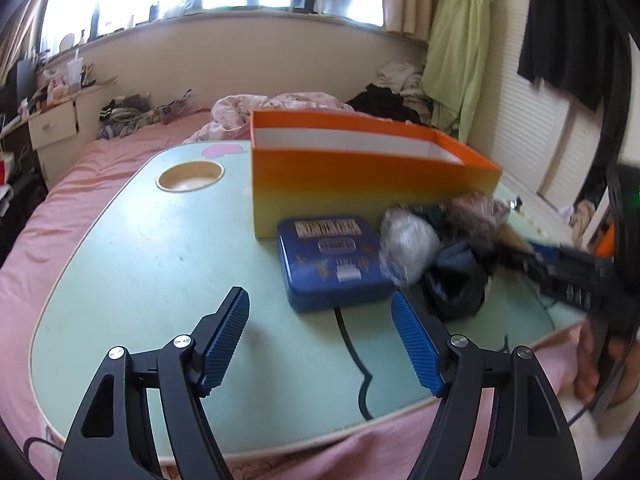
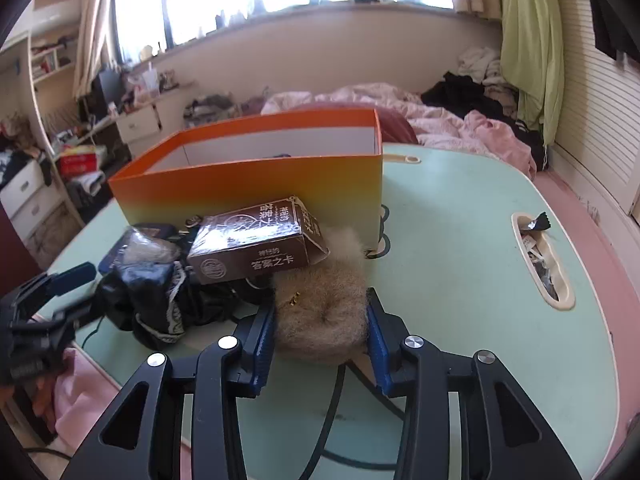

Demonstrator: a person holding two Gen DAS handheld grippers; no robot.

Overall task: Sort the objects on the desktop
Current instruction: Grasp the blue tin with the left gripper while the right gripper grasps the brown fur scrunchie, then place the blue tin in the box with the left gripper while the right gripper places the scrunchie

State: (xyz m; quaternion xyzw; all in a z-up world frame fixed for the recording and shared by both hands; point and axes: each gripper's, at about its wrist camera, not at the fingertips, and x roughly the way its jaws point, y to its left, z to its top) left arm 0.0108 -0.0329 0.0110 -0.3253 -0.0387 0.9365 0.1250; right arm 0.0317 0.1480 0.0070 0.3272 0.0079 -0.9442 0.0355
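2 jaws: right gripper clamps fluffy pouch; left gripper gapes empty.

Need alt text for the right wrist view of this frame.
The right gripper is closed on a tan fluffy pom-pom lying on a mint-green table. Just beyond it a brown card box leans on dark clutter, in front of an open orange box.

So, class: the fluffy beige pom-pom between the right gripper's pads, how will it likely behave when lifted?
The fluffy pom-pom looks soft, so it will probably squash between the right gripper pads rather than resist. It seems light for its bulk. Its rounded shape might roll if dropped on the green table.
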